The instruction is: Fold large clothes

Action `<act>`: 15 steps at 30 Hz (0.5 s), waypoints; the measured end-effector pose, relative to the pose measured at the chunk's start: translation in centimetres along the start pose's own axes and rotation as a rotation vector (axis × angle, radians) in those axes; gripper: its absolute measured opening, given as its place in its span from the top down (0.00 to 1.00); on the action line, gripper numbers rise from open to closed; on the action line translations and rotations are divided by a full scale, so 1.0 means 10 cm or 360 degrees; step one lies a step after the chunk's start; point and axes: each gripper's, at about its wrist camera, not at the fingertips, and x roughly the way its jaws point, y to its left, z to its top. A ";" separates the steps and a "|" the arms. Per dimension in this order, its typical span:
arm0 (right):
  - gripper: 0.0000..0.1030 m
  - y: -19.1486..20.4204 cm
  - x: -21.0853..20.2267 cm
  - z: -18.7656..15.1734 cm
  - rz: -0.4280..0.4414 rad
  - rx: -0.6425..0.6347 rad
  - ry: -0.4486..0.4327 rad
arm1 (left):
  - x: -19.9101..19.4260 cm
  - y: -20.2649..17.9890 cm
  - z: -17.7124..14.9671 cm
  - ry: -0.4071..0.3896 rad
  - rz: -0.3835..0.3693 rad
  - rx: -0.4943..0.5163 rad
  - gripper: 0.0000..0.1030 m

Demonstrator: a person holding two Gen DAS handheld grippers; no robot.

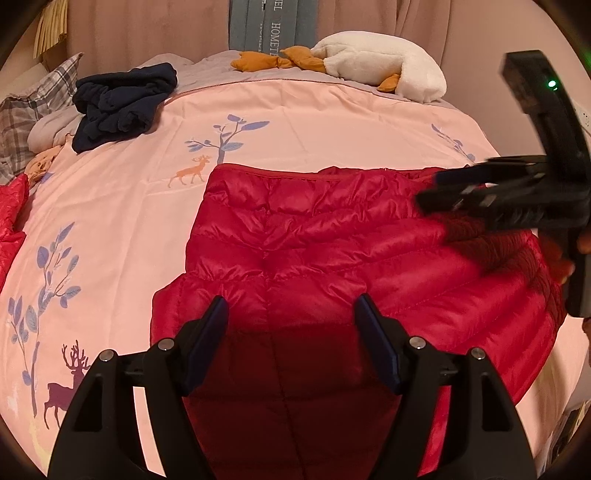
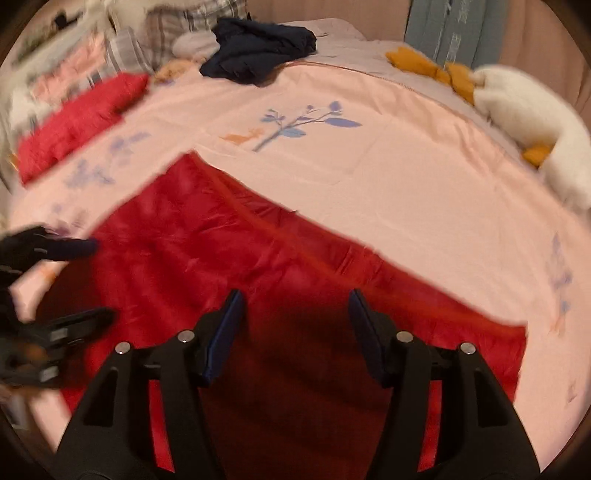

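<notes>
Both wrist views look down along their jaws, close above the same red jacket (image 1: 332, 240) on the bed (image 1: 295, 122).

Red puffer jacket (image 1: 332, 251) on pink bedspread (image 1: 129, 206), left gripper (image 1: 291, 306) spread

A home bedroom: a bed (image 1: 332, 122) spread with a pink deer-print duvet, a plaid pillow (image 1: 33, 107), a plush goose toy (image 1: 388, 62) and drawn curtains (image 1: 147, 26) behind.

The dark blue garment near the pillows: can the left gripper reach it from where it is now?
Probably not without moving. The left gripper, jaws open, hovers over the red down jacket; the dark blue garment lies far across the pink bedspread. Nothing blocks the way.
</notes>
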 end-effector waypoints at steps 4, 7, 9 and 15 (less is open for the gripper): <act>0.49 -0.26 0.30 0.18 -0.0175 0.0155 0.0077 | 0.03 0.02 0.01 0.0004 -0.0025 0.0002 0.29; 0.54 -0.32 0.12 0.28 -0.0139 0.0153 -0.0044 | 0.05 0.04 0.02 0.0008 -0.0046 -0.0015 0.29; 0.50 -0.28 0.03 0.32 0.0073 0.0100 -0.0044 | 0.05 0.04 0.01 0.0002 -0.0049 -0.0011 0.22; 0.54 -0.10 0.21 0.28 0.0203 -0.0076 0.0163 | 0.07 0.04 0.02 -0.0005 -0.0054 -0.0012 0.19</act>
